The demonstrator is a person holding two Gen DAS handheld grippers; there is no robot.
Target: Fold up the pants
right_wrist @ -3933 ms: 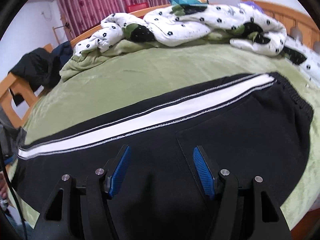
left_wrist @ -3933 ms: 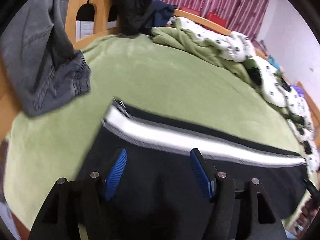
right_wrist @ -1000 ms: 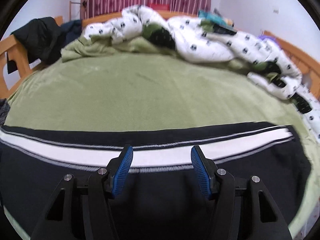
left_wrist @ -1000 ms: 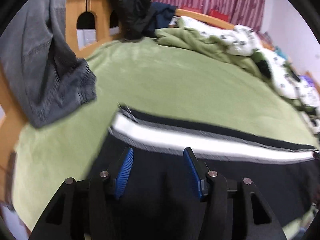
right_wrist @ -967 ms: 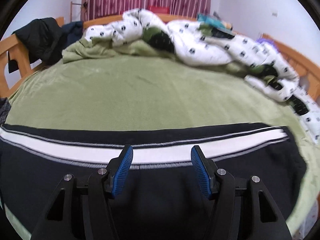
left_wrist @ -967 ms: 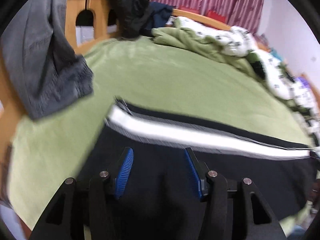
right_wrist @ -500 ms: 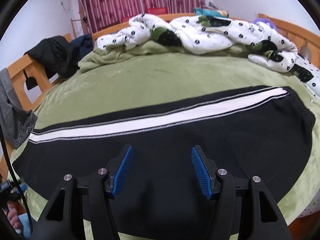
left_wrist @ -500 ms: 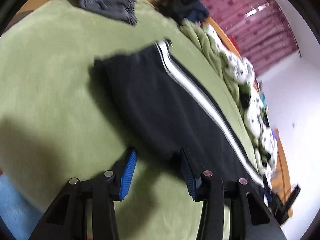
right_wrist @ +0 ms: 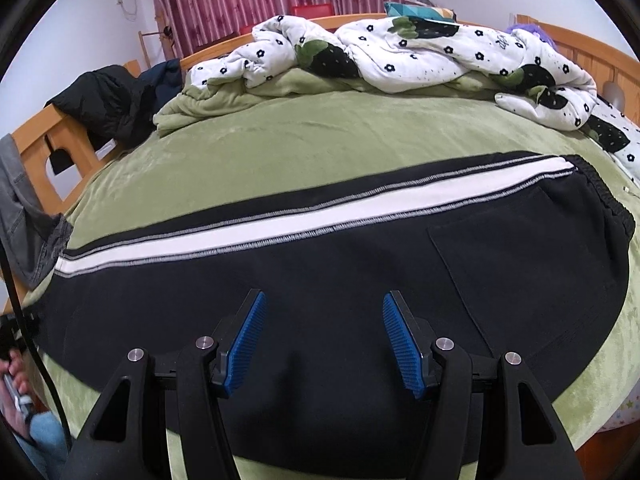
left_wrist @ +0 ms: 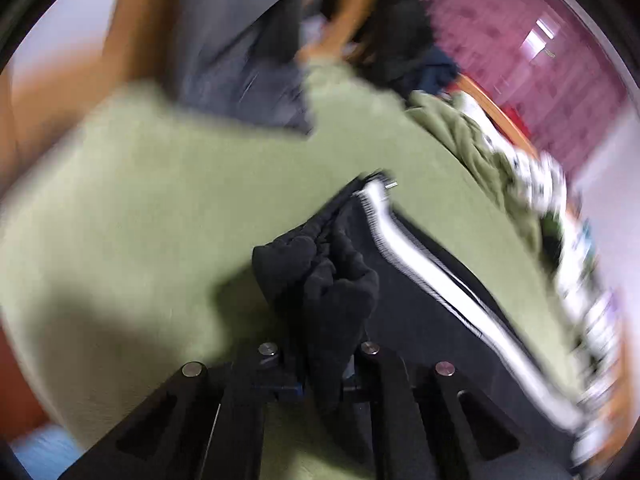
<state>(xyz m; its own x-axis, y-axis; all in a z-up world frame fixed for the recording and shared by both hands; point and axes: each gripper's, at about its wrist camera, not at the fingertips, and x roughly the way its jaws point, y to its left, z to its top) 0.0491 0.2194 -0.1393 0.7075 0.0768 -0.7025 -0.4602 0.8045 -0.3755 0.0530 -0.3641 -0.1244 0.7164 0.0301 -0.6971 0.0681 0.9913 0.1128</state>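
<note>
Black pants [right_wrist: 360, 264] with a white side stripe lie folded lengthwise across the green bed [right_wrist: 320, 140], waistband at the right, leg cuffs at the left. My right gripper [right_wrist: 322, 340] is open and empty, hovering over the middle of the pants near the bed's front edge. In the blurred left wrist view my left gripper [left_wrist: 322, 364] is shut on the bunched black cuff end of the pants [left_wrist: 320, 276], and the stripe [left_wrist: 432, 276] runs away to the right.
A white flowered duvet [right_wrist: 400, 56] and a green blanket [right_wrist: 224, 100] are piled at the far side of the bed. Grey jeans [left_wrist: 240, 40] and a dark jacket [right_wrist: 108, 100] hang on the wooden bed frame [right_wrist: 36, 148] at the left.
My left gripper has swung to the cuff end of the pants and closed on the fabric, bunching it. My right gripper has drawn back slightly, still open.
</note>
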